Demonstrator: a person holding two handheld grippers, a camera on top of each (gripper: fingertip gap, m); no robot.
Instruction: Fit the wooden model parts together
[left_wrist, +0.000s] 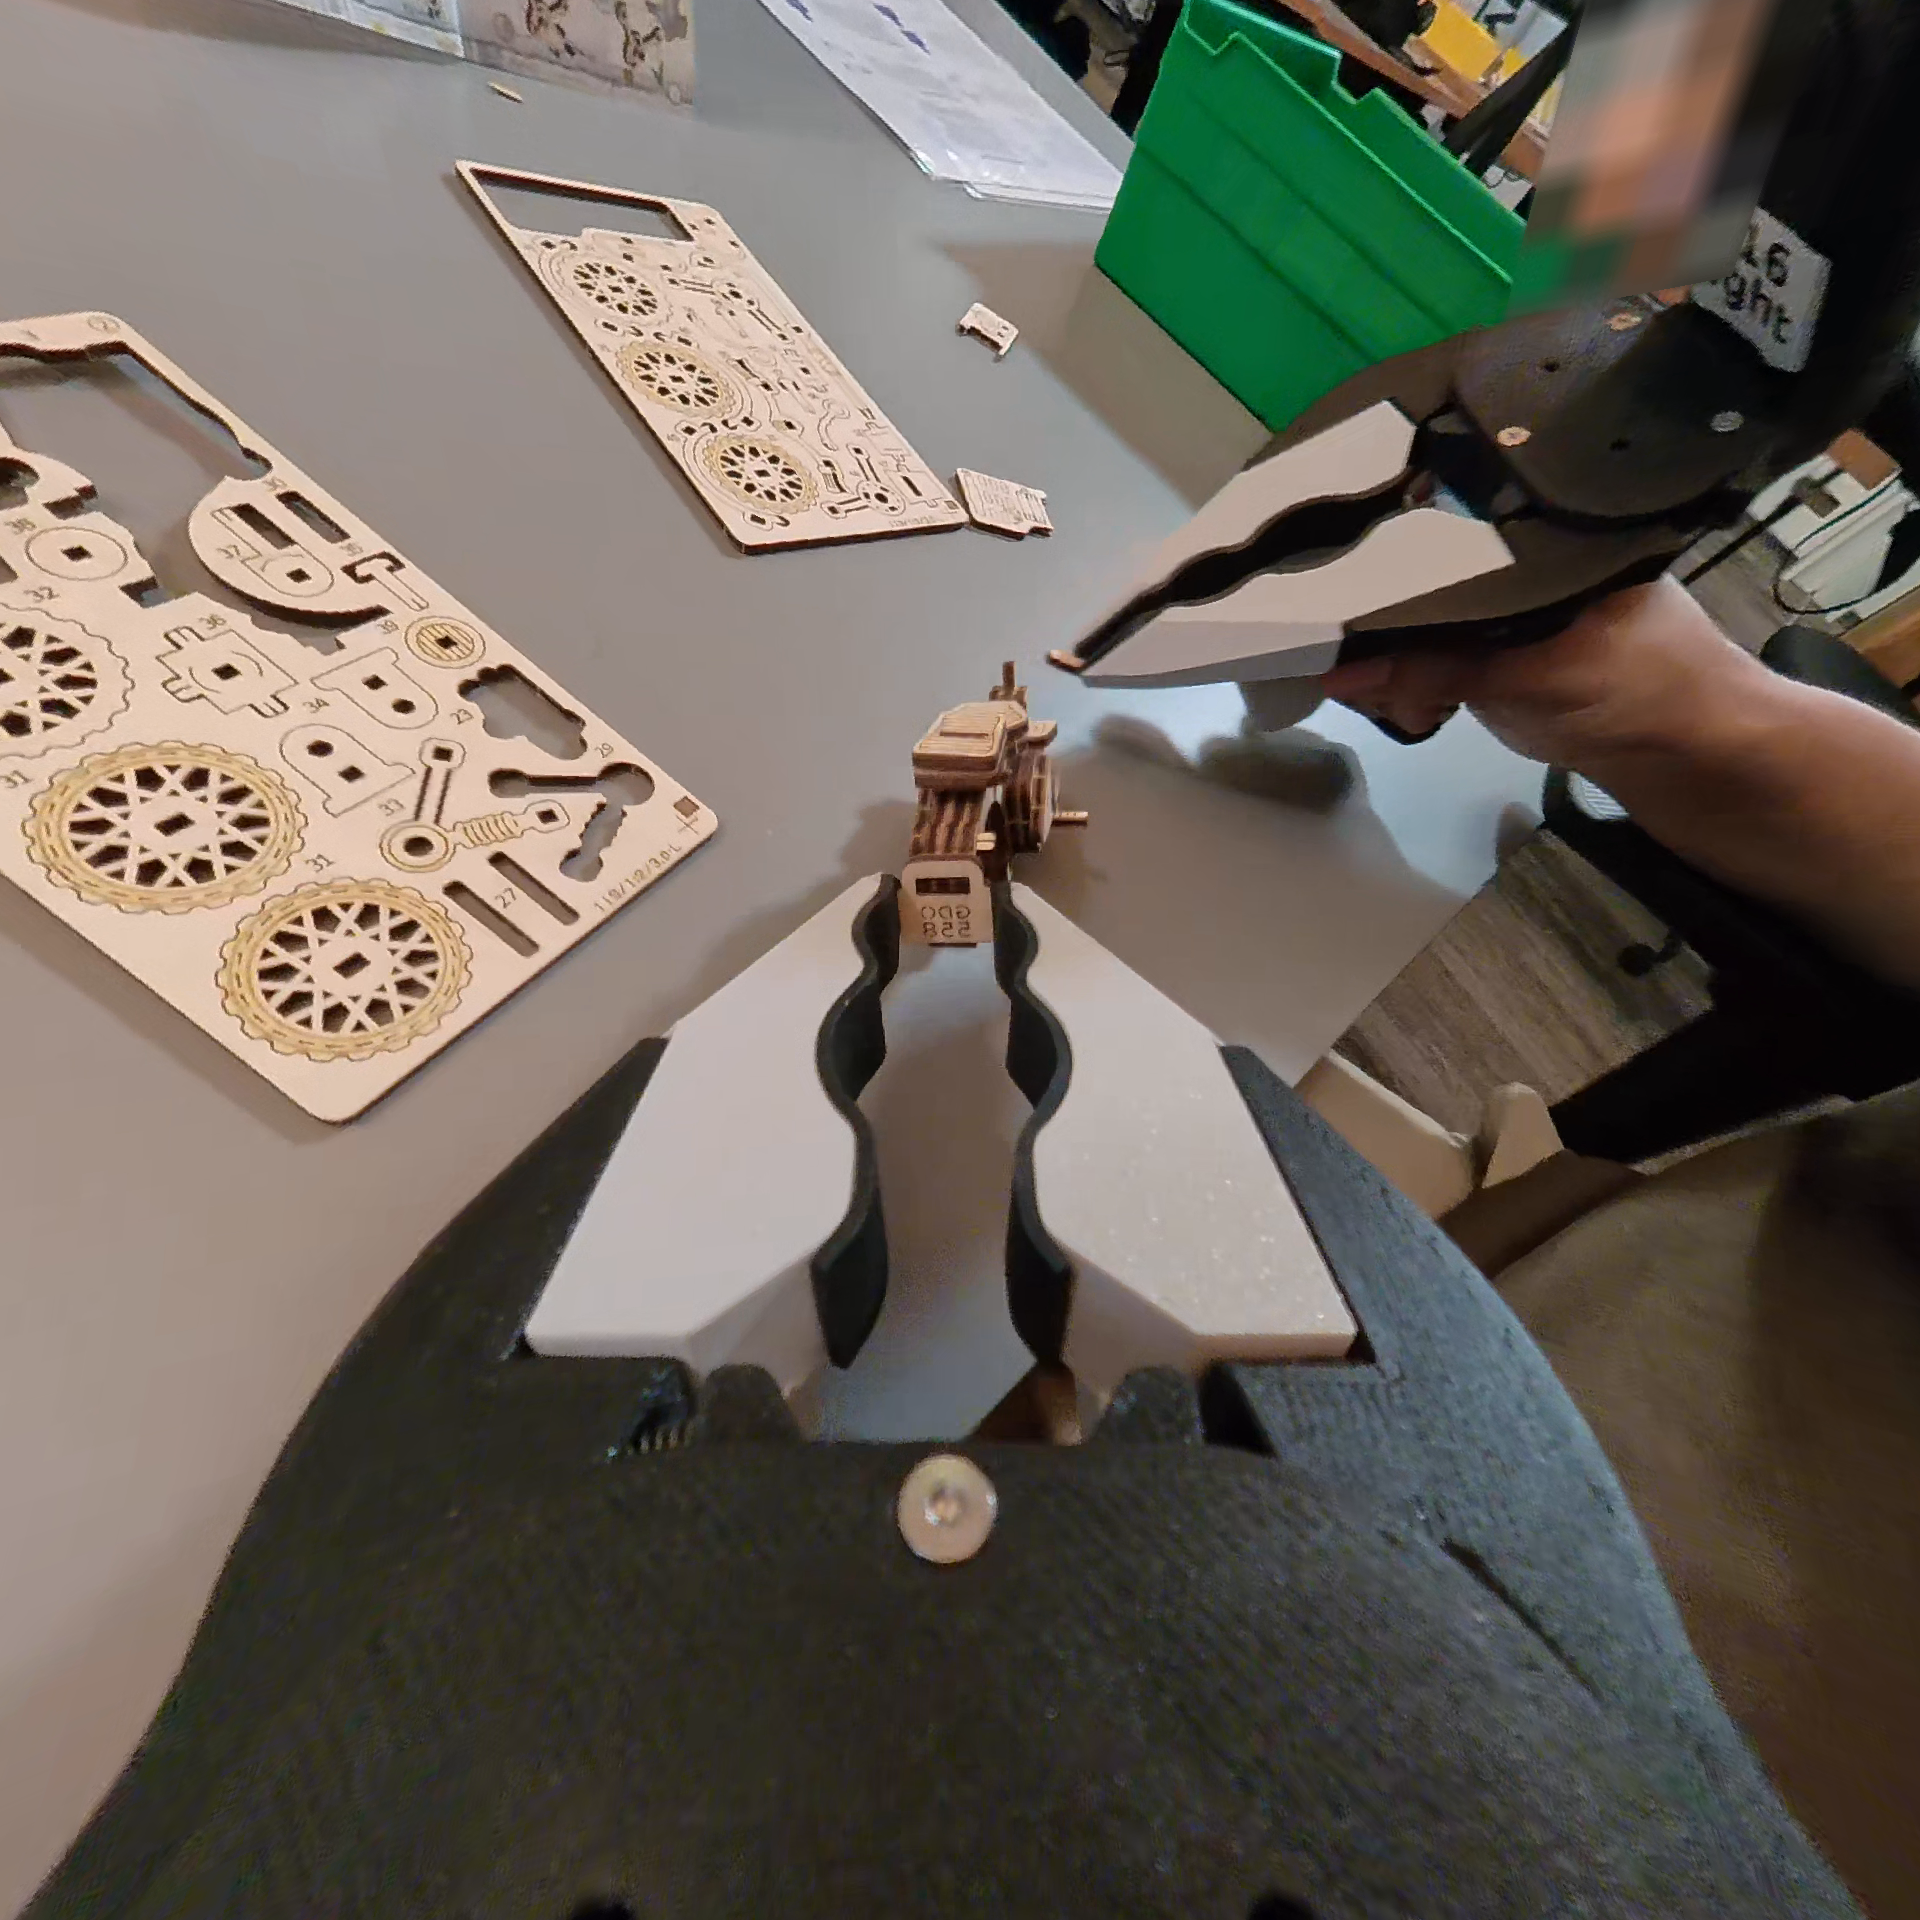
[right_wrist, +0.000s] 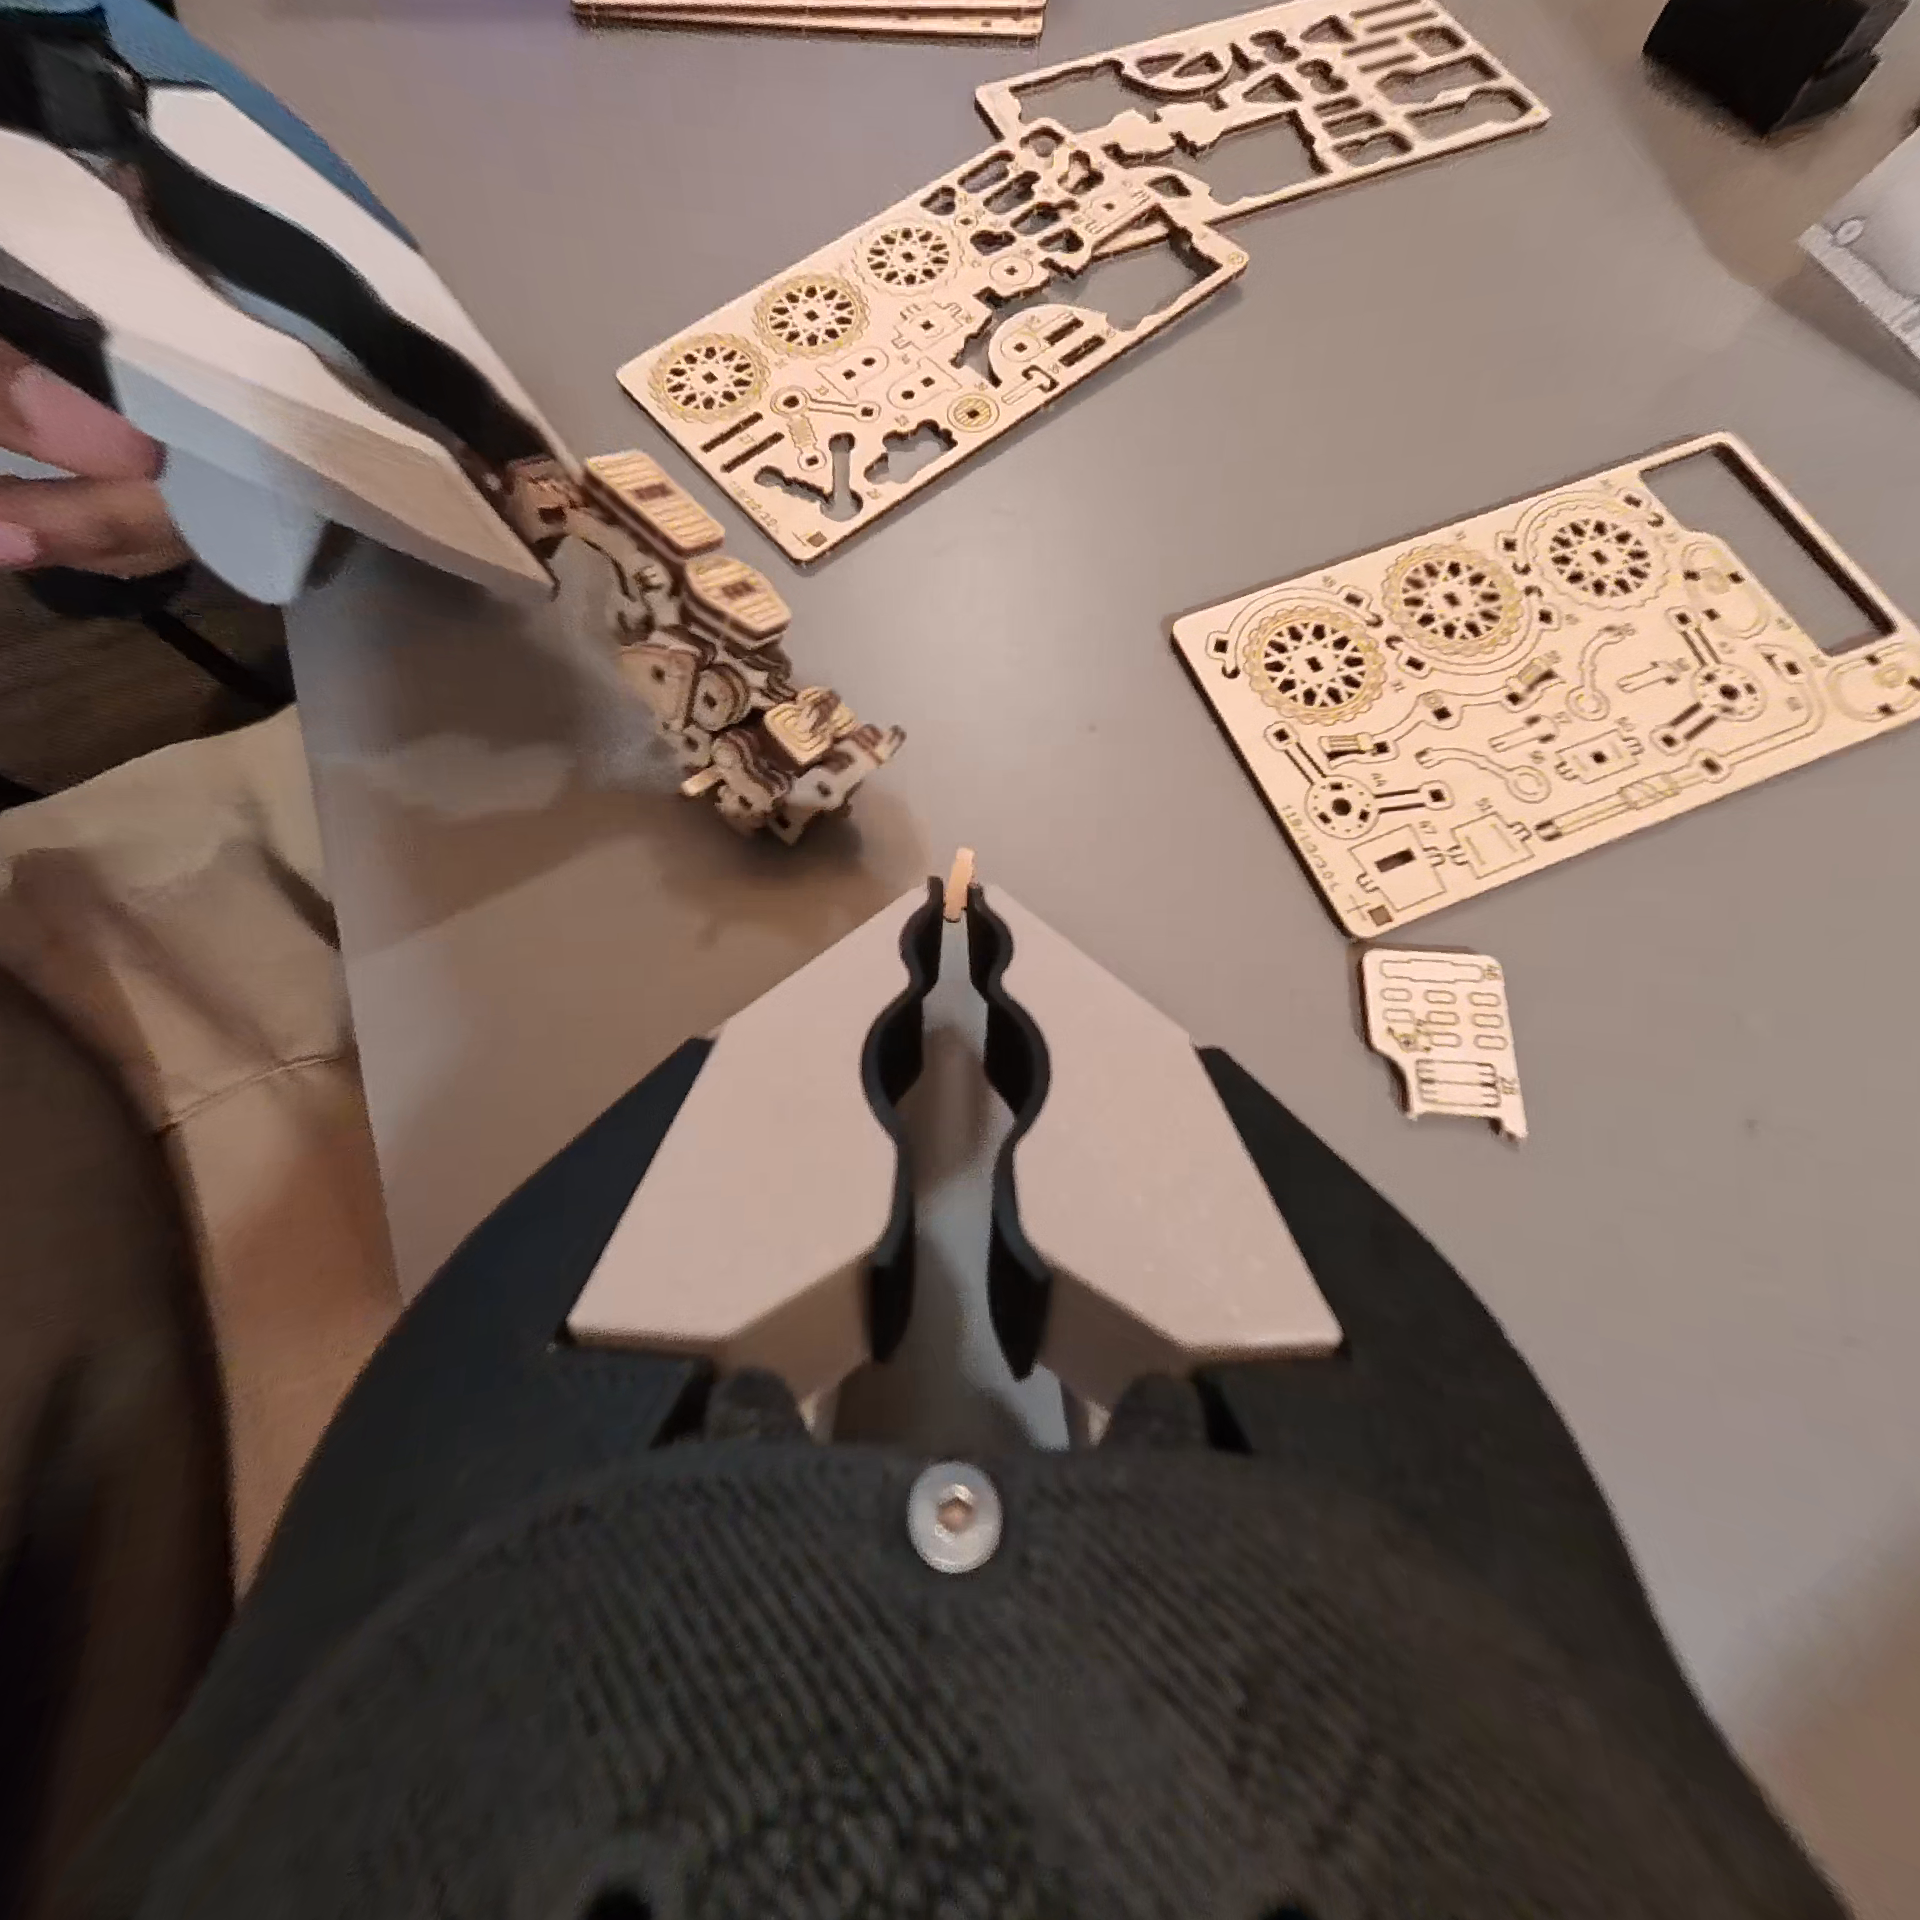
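Note:
A small partly built wooden model is held above the grey table. My left gripper is shut on its rear plate. In the right wrist view the model hangs from the left gripper at the upper left. My right gripper is shut on a small thin wooden piece, a short way to the lower right of the model. In the left wrist view the right gripper comes in from the right, just above and right of the model, with the piece at its tip.
Flat wooden part sheets lie on the table. Small loose sheet pieces lie nearby. A green bin stands at the far right past the table edge. Papers lie at the back.

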